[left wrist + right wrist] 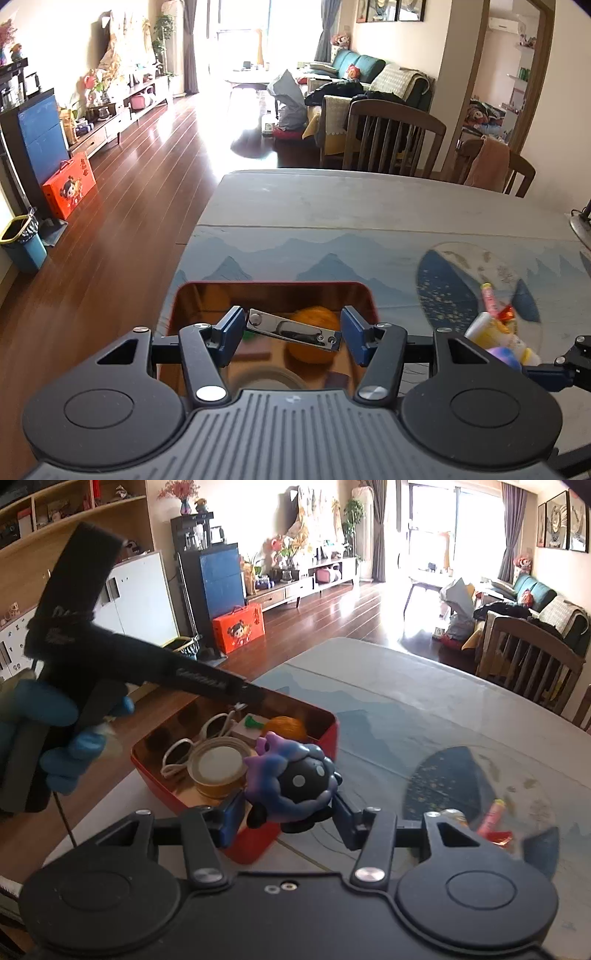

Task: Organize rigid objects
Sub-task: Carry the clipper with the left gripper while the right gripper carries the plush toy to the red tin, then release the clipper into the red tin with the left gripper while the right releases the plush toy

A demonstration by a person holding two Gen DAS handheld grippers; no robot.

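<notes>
My left gripper [293, 330] is shut on a shiny metal nail clipper [293, 329], held crosswise between its blue pads above the red tin box [273, 285]. Inside the box lie an orange ball [317, 319], white sunglasses [184, 746] and a round lidded cup [218, 766]. My right gripper [286, 808] is shut on a dark blue and purple toy figure [295, 779], hovering at the near right corner of the red tin box [325, 731]. A blue-gloved hand [70, 746] holds the left gripper's body at the left of the right wrist view.
Small items, among them a pink tube [489, 299] and a yellow-white toy [495, 332], lie on the round dark patch of the table mat [436, 280]. Wooden chairs [391, 136] stand at the table's far edge. The floor drops off on the left.
</notes>
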